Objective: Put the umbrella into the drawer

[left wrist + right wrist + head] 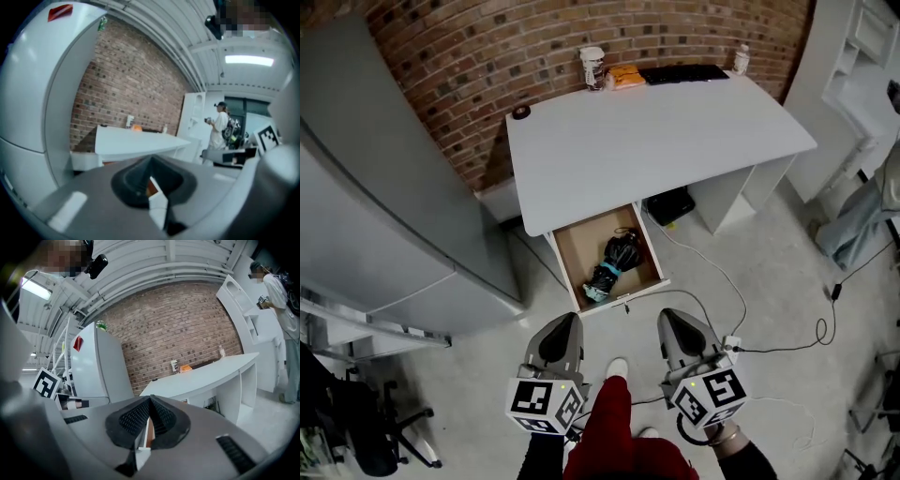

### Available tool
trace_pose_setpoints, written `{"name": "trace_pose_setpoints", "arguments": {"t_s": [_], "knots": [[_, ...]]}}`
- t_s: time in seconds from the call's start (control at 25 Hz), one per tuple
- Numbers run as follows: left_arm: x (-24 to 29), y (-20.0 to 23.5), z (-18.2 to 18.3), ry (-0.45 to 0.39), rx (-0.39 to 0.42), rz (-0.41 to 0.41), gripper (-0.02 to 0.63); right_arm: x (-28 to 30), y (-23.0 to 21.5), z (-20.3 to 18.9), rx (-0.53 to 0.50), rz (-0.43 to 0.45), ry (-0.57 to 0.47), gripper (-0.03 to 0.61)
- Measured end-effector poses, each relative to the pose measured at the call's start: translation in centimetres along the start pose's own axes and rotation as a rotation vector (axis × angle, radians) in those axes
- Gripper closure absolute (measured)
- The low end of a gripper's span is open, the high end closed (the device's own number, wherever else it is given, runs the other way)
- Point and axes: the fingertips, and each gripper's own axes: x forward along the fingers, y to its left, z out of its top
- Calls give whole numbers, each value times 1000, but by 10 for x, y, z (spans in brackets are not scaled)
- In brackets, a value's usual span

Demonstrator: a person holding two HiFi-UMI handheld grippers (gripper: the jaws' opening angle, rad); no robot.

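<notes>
A folded black umbrella [614, 262] with a teal end lies inside the open wooden drawer [569, 246] under the white desk [647, 141]. My left gripper [565, 322] and right gripper [671, 318] hang side by side over the floor, nearer me than the drawer front, touching nothing. Both point roughly toward the desk. In the left gripper view the left gripper [150, 182] has its dark pads pressed together with nothing between them. The right gripper [149, 420] in the right gripper view is likewise shut and empty, with the desk [201, 378] beyond it.
A tall grey fridge [375, 187] stands left of the desk. A cup [592, 67], orange packet [625, 77], keyboard [684, 73] and bottle [741, 59] line the desk's back edge. Cables [750, 309] cross the floor at right. A person [219, 124] stands beyond the desk.
</notes>
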Motion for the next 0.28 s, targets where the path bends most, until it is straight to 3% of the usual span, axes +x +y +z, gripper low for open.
{"name": "trace_pose_setpoints", "arguments": {"t_s": [0.28], "knots": [[-34, -27, 26, -47, 57, -20, 609, -41, 17, 37, -30, 25, -65, 577]]}}
